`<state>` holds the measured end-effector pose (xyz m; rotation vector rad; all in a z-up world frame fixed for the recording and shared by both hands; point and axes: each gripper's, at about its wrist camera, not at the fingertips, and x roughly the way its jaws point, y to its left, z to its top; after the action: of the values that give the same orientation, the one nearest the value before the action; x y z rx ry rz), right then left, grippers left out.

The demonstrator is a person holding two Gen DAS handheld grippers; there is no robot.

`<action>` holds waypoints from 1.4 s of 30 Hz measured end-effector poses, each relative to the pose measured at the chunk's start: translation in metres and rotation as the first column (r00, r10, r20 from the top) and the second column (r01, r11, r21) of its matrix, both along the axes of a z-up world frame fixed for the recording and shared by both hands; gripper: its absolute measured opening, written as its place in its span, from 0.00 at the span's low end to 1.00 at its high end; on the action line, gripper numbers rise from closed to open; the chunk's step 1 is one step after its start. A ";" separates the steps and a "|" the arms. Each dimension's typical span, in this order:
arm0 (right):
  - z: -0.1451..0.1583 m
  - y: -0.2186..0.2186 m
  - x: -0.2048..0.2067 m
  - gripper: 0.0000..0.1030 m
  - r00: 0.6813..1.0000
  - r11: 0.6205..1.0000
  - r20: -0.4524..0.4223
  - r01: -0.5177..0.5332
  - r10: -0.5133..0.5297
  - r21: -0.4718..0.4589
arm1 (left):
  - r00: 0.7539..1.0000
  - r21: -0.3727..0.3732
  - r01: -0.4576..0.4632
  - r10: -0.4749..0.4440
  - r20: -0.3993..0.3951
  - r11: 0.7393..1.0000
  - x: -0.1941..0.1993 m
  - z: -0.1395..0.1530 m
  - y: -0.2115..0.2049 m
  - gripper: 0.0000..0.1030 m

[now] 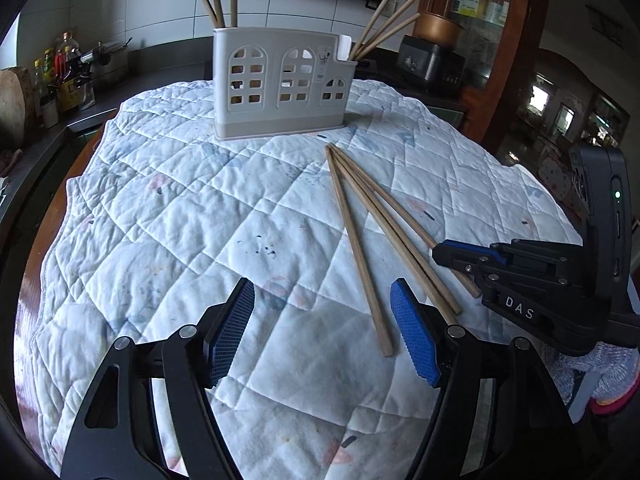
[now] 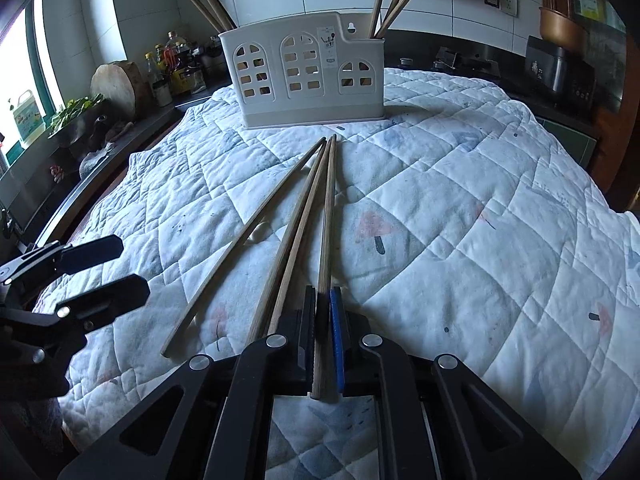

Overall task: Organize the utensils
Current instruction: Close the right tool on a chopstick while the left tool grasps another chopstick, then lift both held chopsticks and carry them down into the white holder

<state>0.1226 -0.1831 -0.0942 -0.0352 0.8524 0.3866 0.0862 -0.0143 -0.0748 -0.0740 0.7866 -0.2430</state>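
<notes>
A beige utensil holder [image 1: 280,84] [image 2: 308,80] with arched cut-outs stands at the far side of a quilted white cloth [image 1: 200,220] [image 2: 460,220]; several wooden chopsticks stick up from its left and right ends. Several loose chopsticks [image 1: 360,236] [image 2: 280,240] lie fanned on the cloth in front of it. My right gripper [image 2: 323,296] [image 1: 438,250] is shut on the near end of the rightmost chopstick [image 2: 326,240], low on the cloth. My left gripper [image 1: 324,320] [image 2: 108,268] is open and empty, just left of the chopsticks' near ends.
A dark kitchen counter runs behind the table, with bottles [image 2: 172,64] and a round wooden block [image 2: 116,88] at the left. A black appliance [image 1: 432,62] [image 2: 560,76] sits at the right, and a wooden cabinet [image 1: 480,8] stands beyond it.
</notes>
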 end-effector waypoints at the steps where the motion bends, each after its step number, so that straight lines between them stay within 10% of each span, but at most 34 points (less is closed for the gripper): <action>1: 0.001 -0.002 -0.001 0.07 1.000 1.000 0.004 0.005 -0.005 0.005 | 1.000 -0.003 0.005 -0.005 -0.004 1.000 0.001 -0.002 -0.003 0.68; 6: 0.016 -0.013 -0.006 0.07 0.999 1.000 0.047 0.021 -0.022 0.023 | 0.999 -0.032 0.014 -0.015 -0.029 0.999 0.007 -0.008 -0.014 0.66; 26: 0.041 -0.027 -0.010 0.06 0.994 0.997 0.103 0.020 -0.028 0.077 | 0.994 -0.026 0.008 -0.011 -0.112 1.000 0.033 -0.023 -0.031 0.10; 42: 0.075 -0.029 -0.013 0.07 0.983 0.995 0.182 0.007 -0.025 0.100 | 1.000 -0.077 0.000 0.002 0.025 0.997 0.027 0.021 -0.008 0.05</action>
<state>0.1100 -0.2118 -0.0190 0.0280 0.6505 0.4039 0.1136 -0.0219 -0.0534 -0.1436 0.7527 -0.2723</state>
